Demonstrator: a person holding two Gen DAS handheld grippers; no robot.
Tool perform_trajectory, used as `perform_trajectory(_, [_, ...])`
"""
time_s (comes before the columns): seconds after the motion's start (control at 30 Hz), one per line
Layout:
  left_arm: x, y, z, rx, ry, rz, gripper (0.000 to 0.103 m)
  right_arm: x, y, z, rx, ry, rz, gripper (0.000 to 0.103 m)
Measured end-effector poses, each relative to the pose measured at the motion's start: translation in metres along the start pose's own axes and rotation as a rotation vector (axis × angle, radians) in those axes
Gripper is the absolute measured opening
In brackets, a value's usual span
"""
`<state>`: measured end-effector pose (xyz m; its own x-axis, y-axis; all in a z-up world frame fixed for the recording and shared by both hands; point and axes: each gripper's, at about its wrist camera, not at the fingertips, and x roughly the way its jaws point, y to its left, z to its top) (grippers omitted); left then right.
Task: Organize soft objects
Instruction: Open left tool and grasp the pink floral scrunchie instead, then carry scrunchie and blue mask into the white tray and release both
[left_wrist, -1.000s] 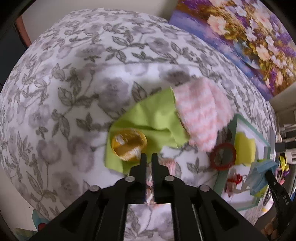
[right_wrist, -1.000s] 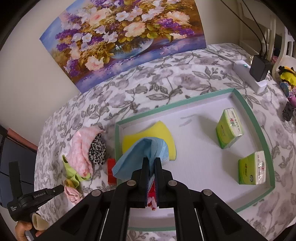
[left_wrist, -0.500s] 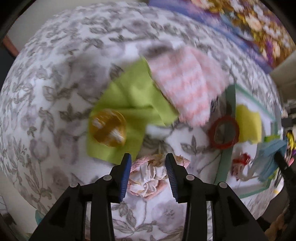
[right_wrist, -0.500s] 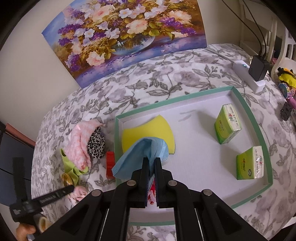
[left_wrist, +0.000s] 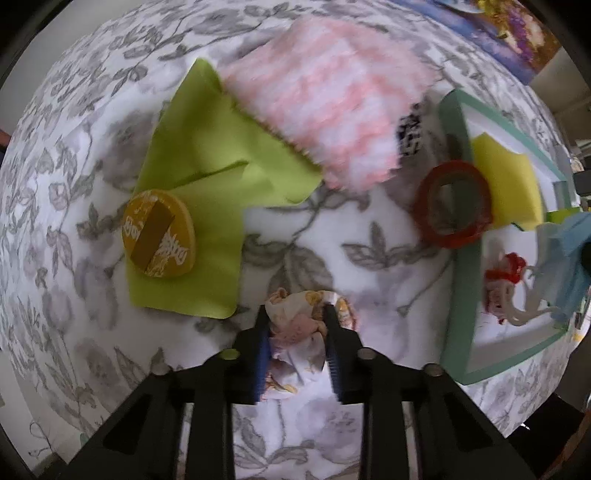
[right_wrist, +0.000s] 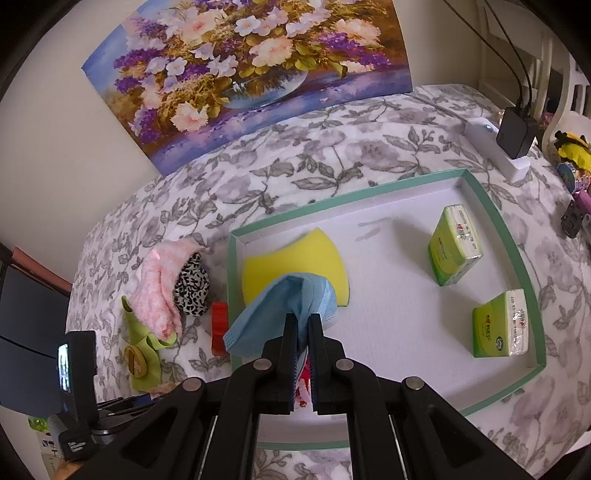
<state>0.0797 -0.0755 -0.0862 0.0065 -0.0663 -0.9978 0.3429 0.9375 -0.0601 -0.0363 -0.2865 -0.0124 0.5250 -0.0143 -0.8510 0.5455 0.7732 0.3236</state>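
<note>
One tablecloth (right_wrist: 332, 147) is covering the whole surface, with one painting (right_wrist: 255, 70) leaning at its far edge. One green-rimmed tray (right_wrist: 517, 258) is holding two tissue packs (right_wrist: 456, 249) (right_wrist: 500, 323), well apart from each other, and one yellow sponge (right_wrist: 295, 258) in its near-left corner; bare white floor is lying open between them. Left of the tray, one green cloth (left_wrist: 207, 177) is lying under one pink sock (left_wrist: 328, 107) and one yellow disc (left_wrist: 159, 232). One red ring (left_wrist: 452, 203) is sitting against the tray's left rim. The right gripper (right_wrist: 303, 325) is pinching one blue mask (right_wrist: 280, 306) tightly above the sponge. The left gripper (left_wrist: 295, 321), half open, is straddling one pale scrunchie (left_wrist: 299, 325) on the cloth; whether its fingers are pressing it, I cannot tell.
</note>
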Motion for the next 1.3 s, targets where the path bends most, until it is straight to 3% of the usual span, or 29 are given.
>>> perform_trajectory(0.17, [-0.023,-0.008,0.002,0.018,-0.070,-0.010,0.024,-0.002,-0.005,0.003,0.020,-0.003,0.014,0.005])
perform_trajectory(0.37, [-0.084,-0.020,0.000,0.034,-0.245,-0.024,0.024,-0.014,-0.017,0.010,0.053,-0.040,0.043,0.005])
perform_trajectory(0.53, [-0.111,-0.052,0.003,0.061,-0.309,-0.153,0.025,-0.014,-0.039,0.017,0.098,-0.044,0.024,0.005])
perform_trajectory(0.77, [-0.099,-0.131,0.015,0.182,-0.291,-0.169,0.026,0.004,-0.076,0.020,0.167,-0.006,-0.033,0.006])
perform_trajectory(1.07, [-0.065,-0.179,0.021,0.245,-0.239,-0.179,0.030,0.002,-0.099,0.022,0.194,-0.016,-0.080,0.006])
perform_trajectory(1.3, [-0.061,-0.184,0.020,0.226,-0.223,-0.198,0.064,-0.009,-0.100,0.024,0.177,-0.024,-0.100,0.009])
